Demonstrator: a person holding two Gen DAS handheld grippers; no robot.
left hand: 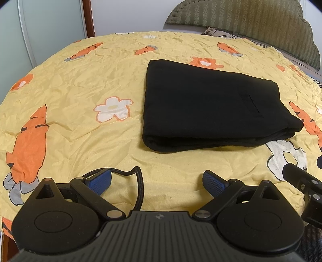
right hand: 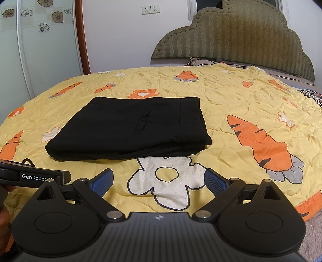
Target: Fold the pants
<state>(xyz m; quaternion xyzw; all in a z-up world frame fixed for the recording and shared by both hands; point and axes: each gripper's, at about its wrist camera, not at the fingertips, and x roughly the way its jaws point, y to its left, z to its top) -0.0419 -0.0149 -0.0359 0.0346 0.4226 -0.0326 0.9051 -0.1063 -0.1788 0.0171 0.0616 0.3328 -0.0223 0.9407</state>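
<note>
The black pants point(left hand: 211, 108) lie folded in a flat rectangular stack on the yellow carrot-print bedspread point(left hand: 80, 84). In the right wrist view the pants point(right hand: 130, 129) sit ahead and to the left. My left gripper point(left hand: 157, 181) is open and empty, held back from the near edge of the pants. My right gripper point(right hand: 159, 181) is open and empty, above a white flower print, also short of the pants. The right gripper's body shows at the right edge of the left wrist view point(left hand: 301, 181); the left gripper shows at the left edge of the right wrist view point(right hand: 36, 175).
A padded olive headboard point(right hand: 231, 40) and a pillow point(right hand: 201, 61) stand at the far end of the bed. A wardrobe with frosted doors point(right hand: 40, 40) and a white wall with sockets point(right hand: 151, 9) lie beyond the bed's left side. A black cable point(left hand: 138, 181) loops by the left fingers.
</note>
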